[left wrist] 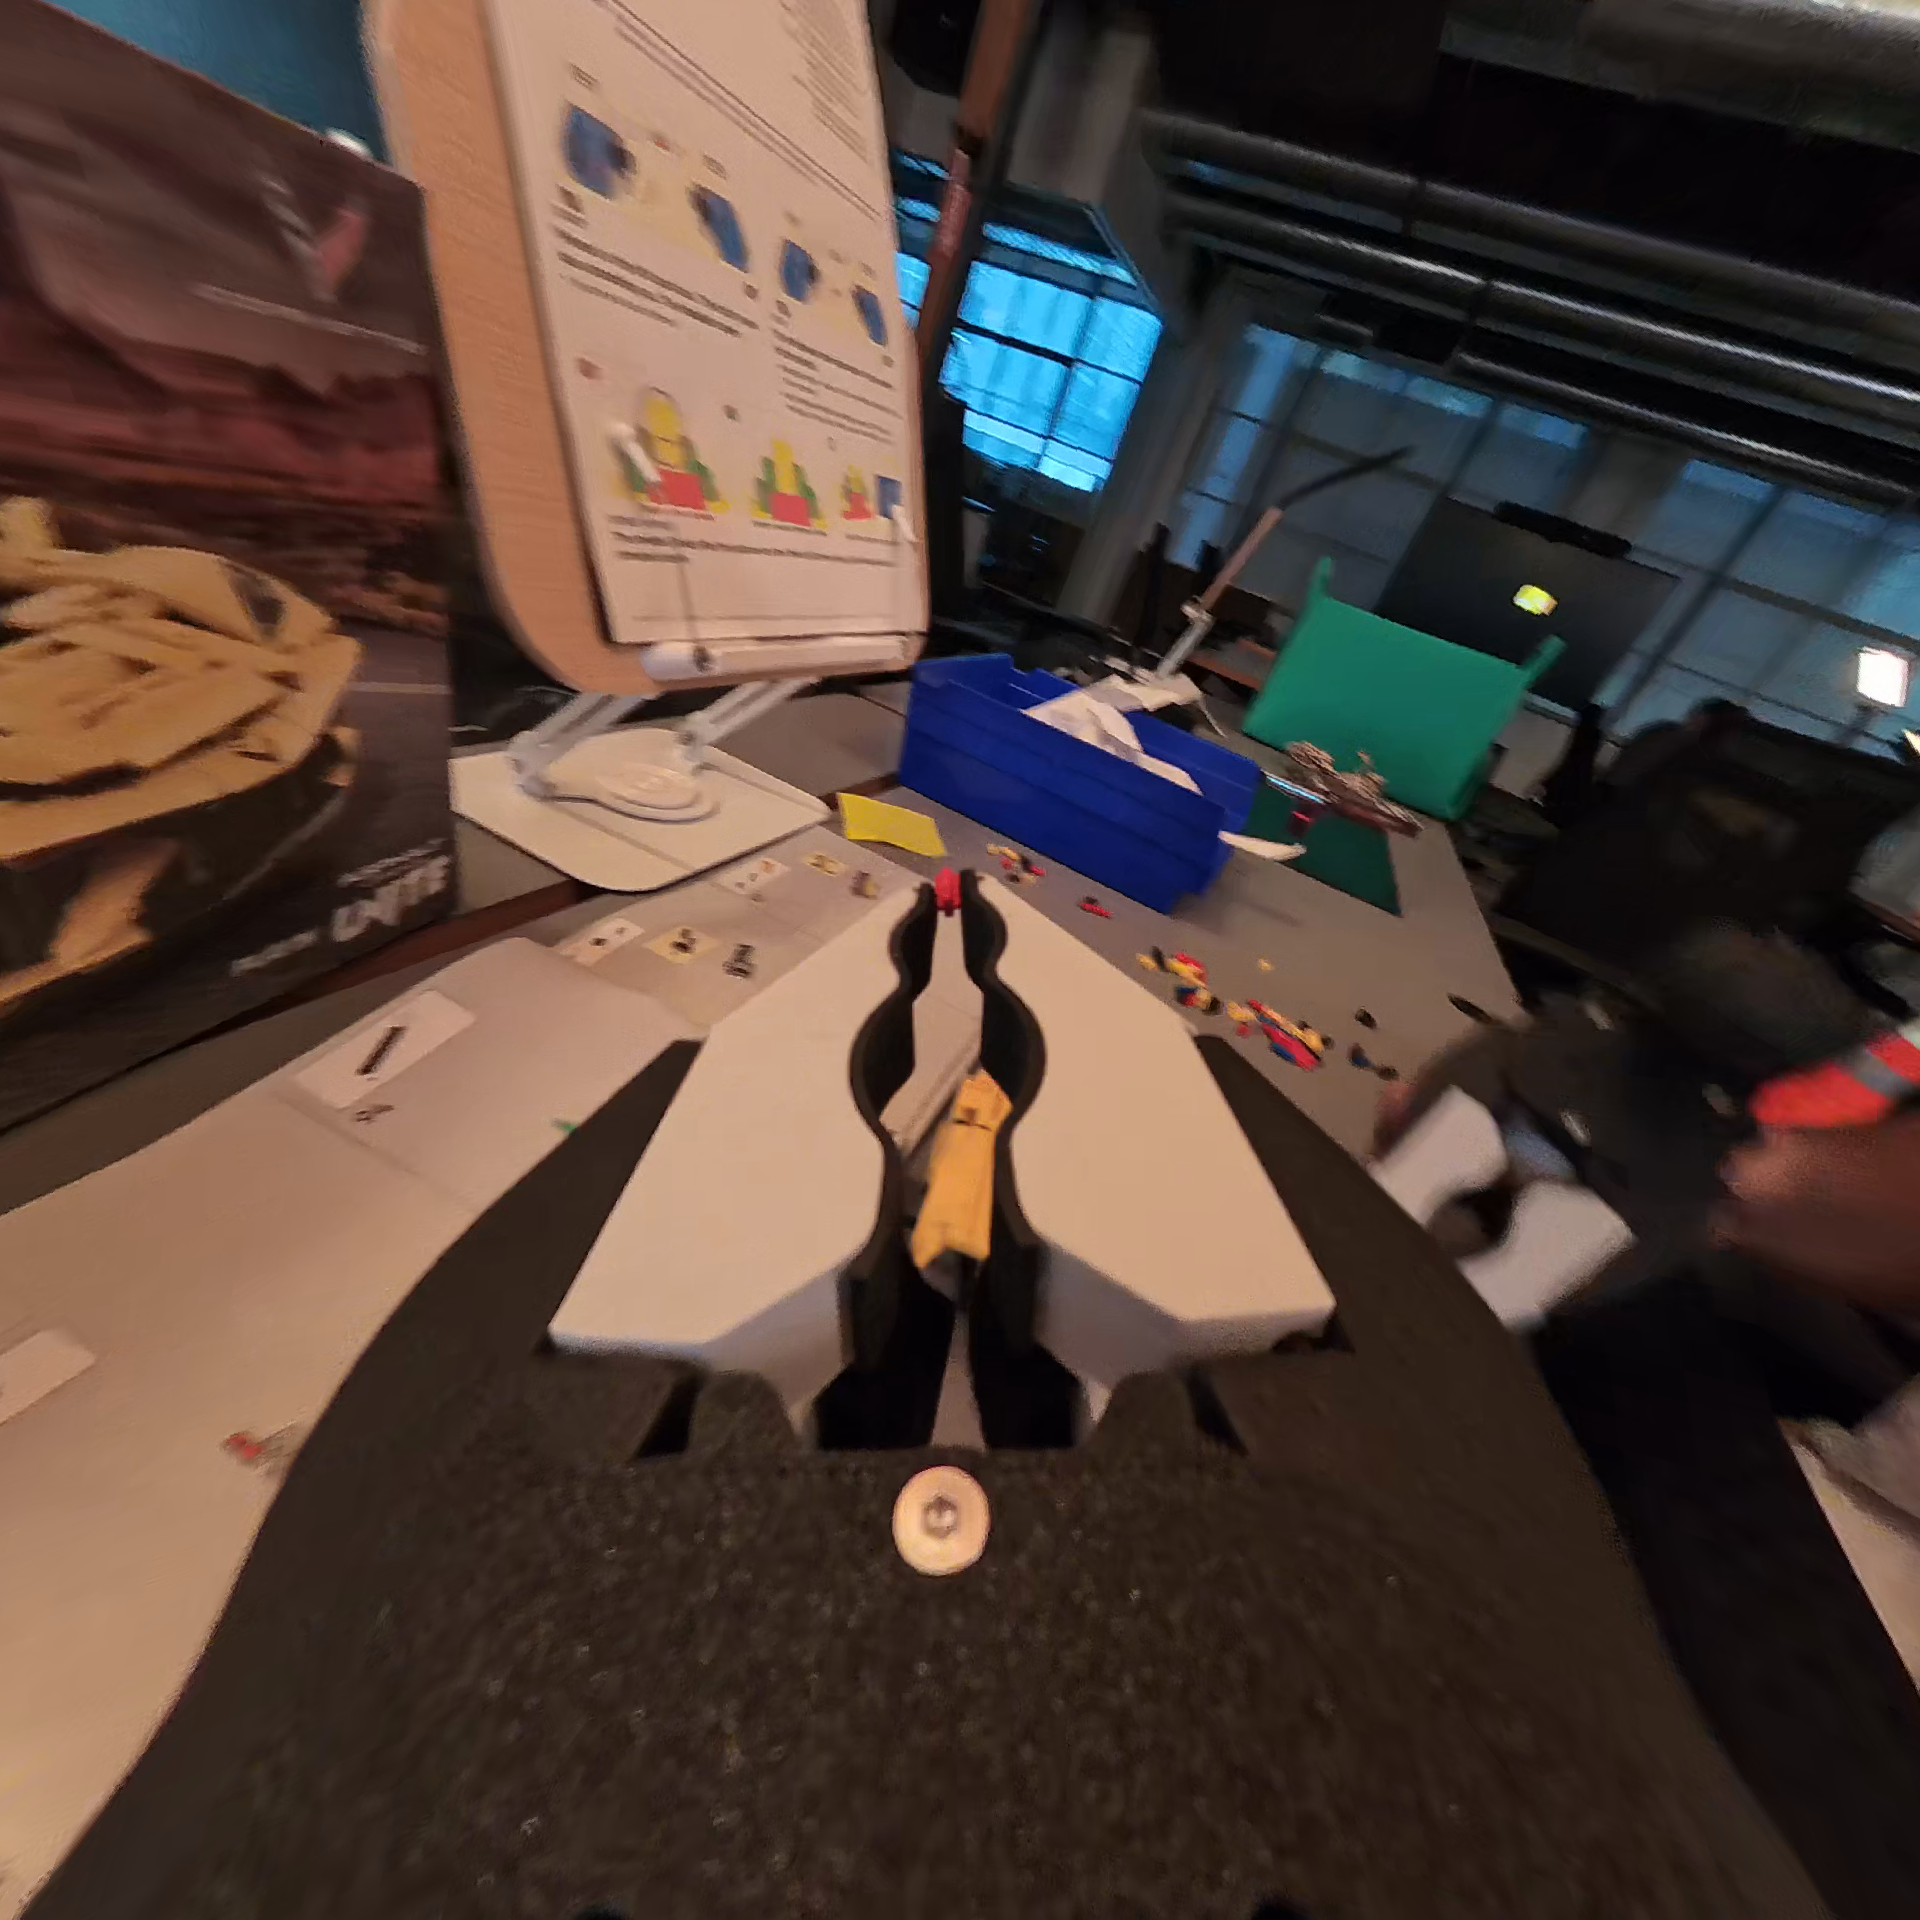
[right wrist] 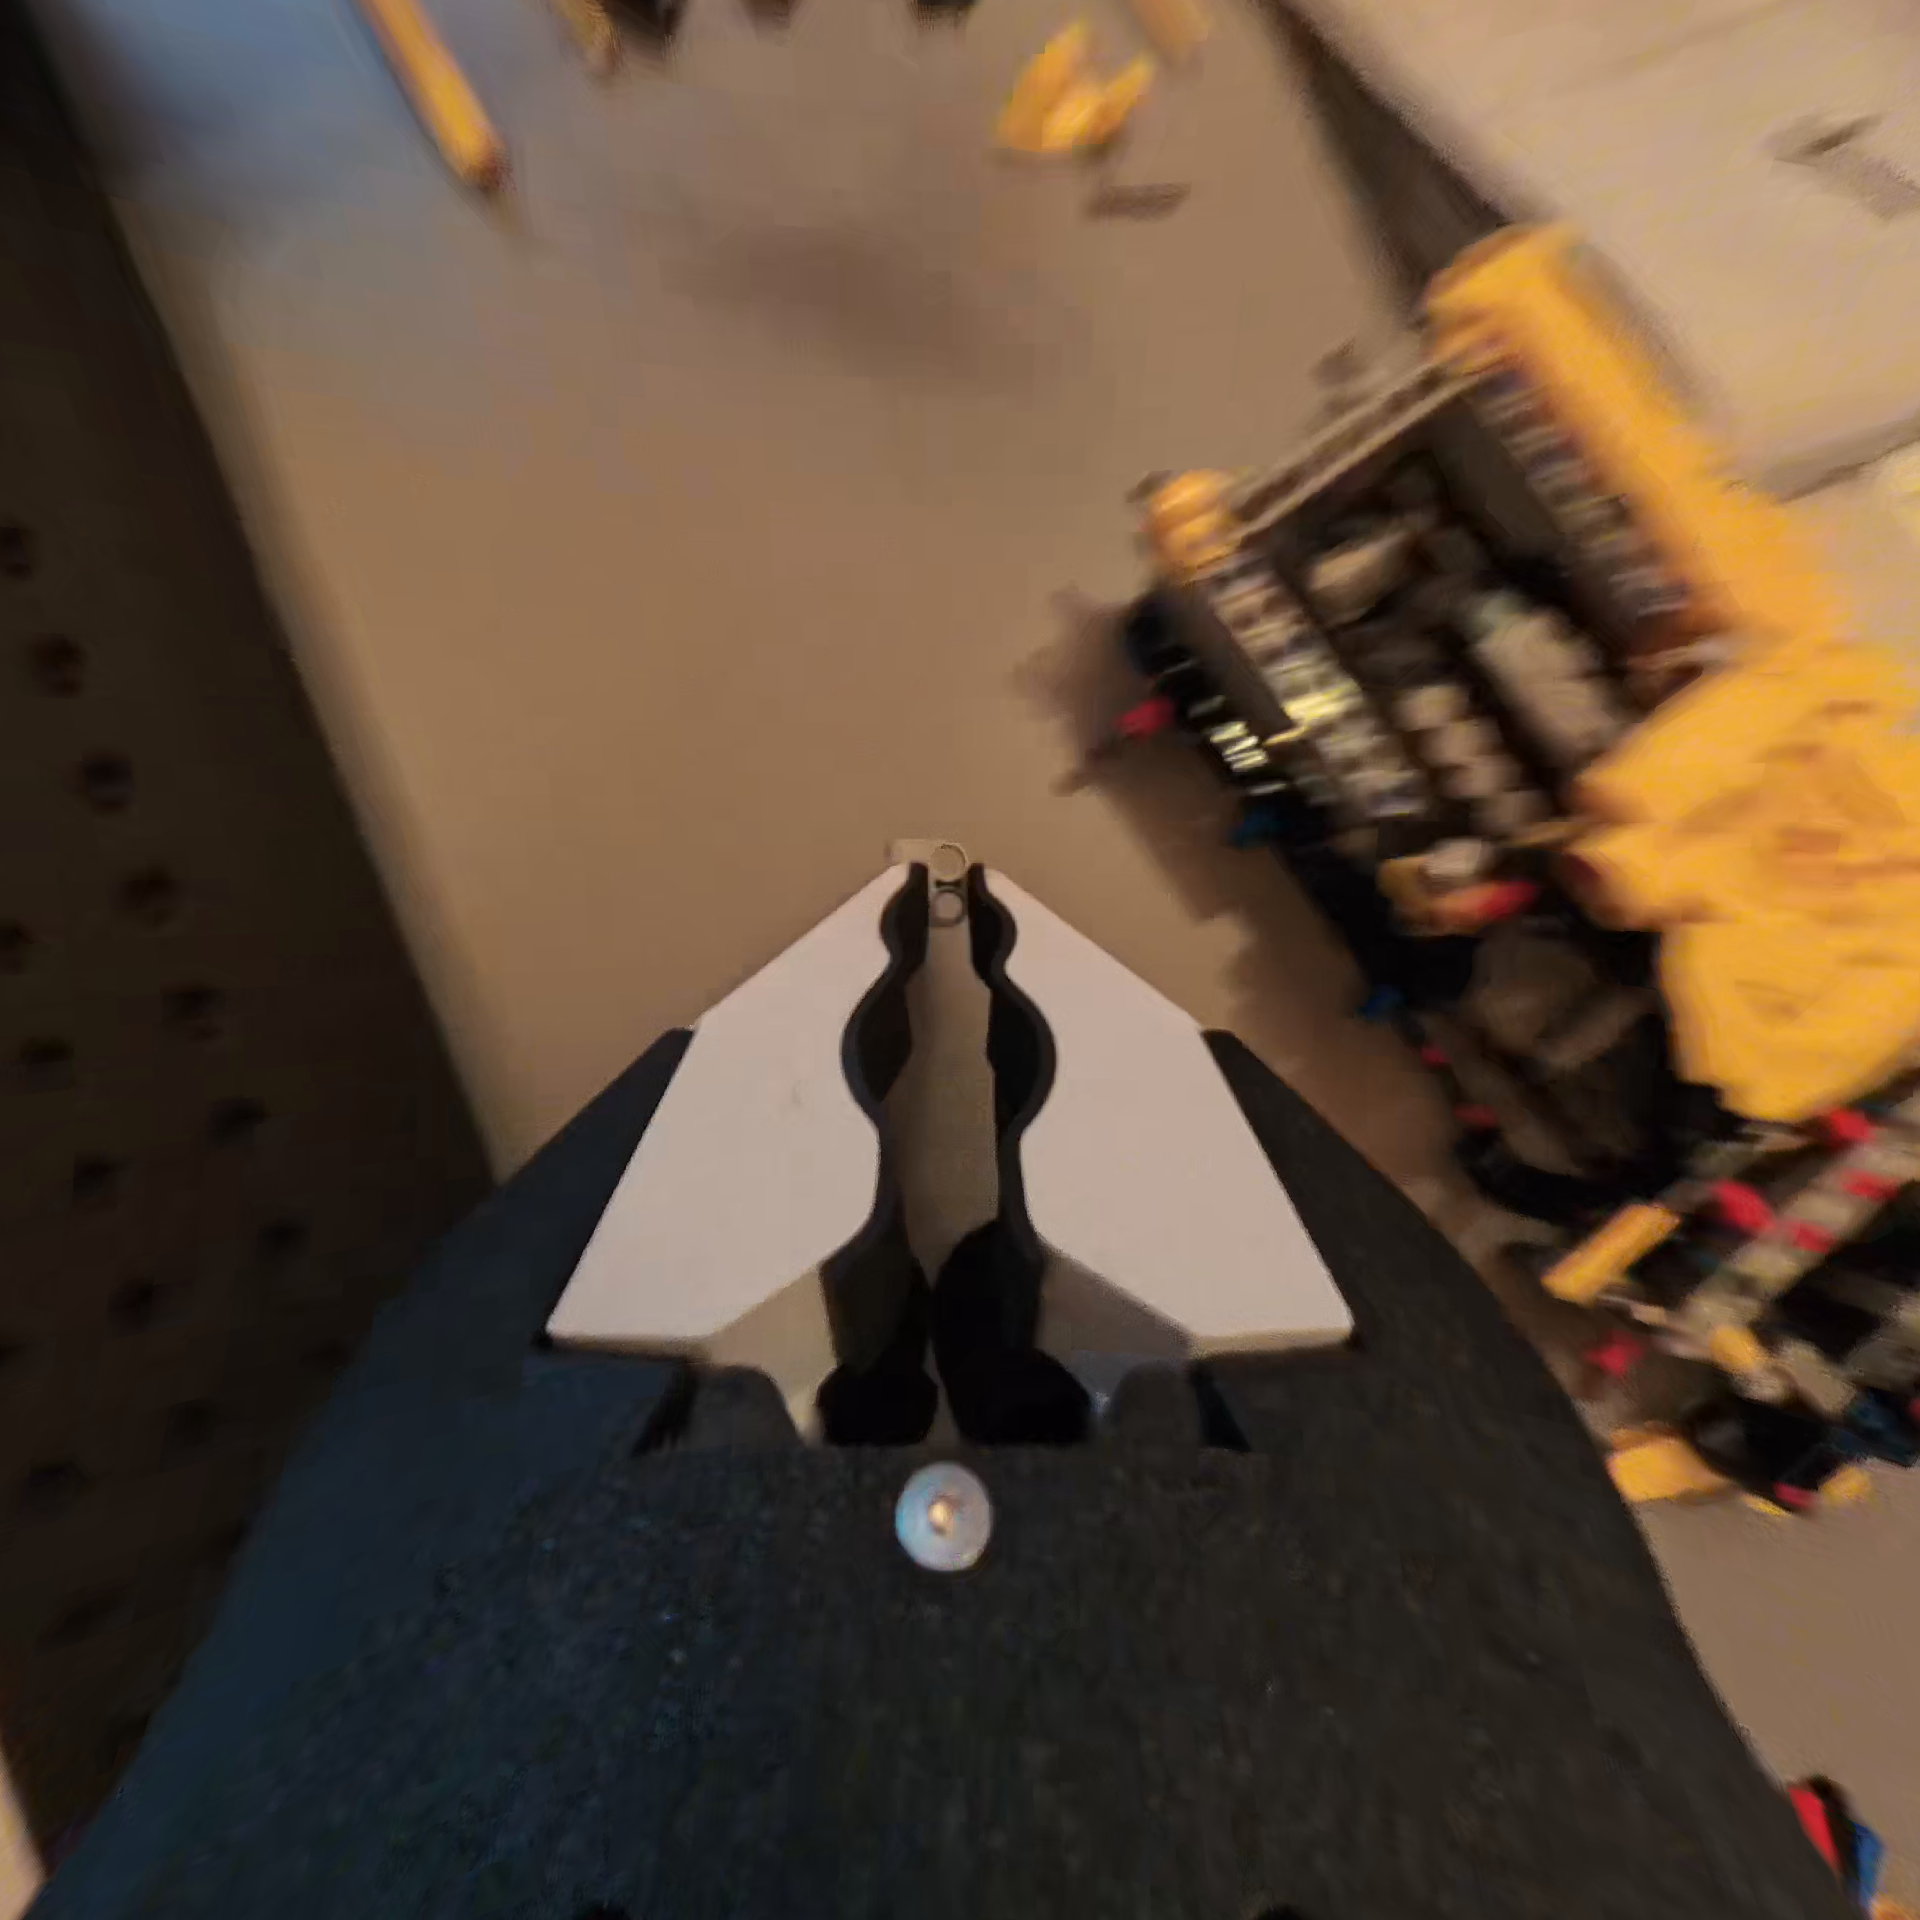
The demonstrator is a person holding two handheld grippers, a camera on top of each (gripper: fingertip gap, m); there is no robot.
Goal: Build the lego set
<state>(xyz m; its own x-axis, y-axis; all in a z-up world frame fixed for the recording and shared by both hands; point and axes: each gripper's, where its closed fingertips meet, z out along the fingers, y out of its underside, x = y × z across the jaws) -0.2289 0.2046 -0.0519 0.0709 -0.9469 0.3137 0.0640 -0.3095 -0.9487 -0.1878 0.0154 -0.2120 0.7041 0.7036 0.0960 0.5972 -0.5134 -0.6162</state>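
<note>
The half-built yellow and black lego model (right wrist: 1507, 831) lies at the right of the right wrist frame, apart from the right claw (right wrist: 948, 883), which pinches a small grey piece (right wrist: 945, 860). The left claw (left wrist: 948, 894) pinches a red pin (left wrist: 945, 891). With such slight tip grips, either piece could twist or slip during mating.

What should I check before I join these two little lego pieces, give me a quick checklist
1. Left gripper shut on the small red piece: ok.
2. Right gripper shut on the small grey piece with round holes: ok.
3. How the two pieces line up: cannot tell, neither view shows both.
4. Yellow and black lego model within view of the right gripper: ok, though blurred.
5. Instruction sheet on its stand, readable: not ok, blurred.
6. Spare pieces on the grey table: ok.
</note>
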